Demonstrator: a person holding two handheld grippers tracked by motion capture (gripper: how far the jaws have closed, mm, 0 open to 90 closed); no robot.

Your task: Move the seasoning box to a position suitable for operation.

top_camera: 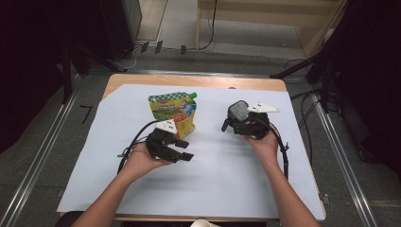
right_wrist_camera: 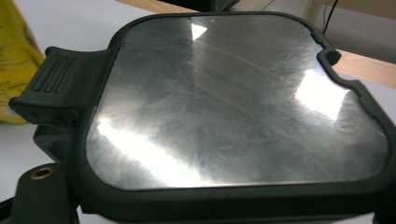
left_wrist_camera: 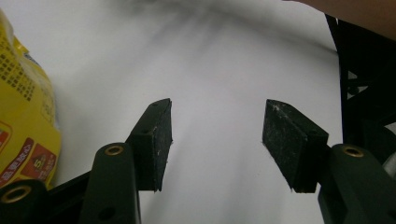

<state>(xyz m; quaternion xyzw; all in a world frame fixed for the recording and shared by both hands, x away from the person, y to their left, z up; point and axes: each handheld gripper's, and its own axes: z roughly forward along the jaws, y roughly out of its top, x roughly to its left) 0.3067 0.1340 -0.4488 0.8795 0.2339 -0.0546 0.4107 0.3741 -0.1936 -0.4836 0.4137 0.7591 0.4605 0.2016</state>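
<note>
A dark, rounded-square container (top_camera: 238,112) with a black rim and a scratched, shiny lid sits in the right gripper (top_camera: 246,124), raised off the white sheet (top_camera: 227,161) on the right half of the table. In the right gripper view the container (right_wrist_camera: 238,102) lies flat just ahead of the camera, its ribbed black latch tab (right_wrist_camera: 56,84) sticking out to one side; the fingers are hidden under it, so the hold itself cannot be made out, though from above the container juts out from the front end of the gripper and appears carried by it.

Well apart to the left, the left gripper (top_camera: 182,150) hovers low over the sheet with its jaws spread fairly wide and nothing between them; its pads (left_wrist_camera: 156,140) frame bare white paper. A yellow and green pouch (top_camera: 174,111) lies on the sheet just beyond and beside that gripper, showing as a yellow edge (left_wrist_camera: 23,121) in the left gripper view. The wooden table (top_camera: 189,80) shows past the sheet's far edge.
</note>
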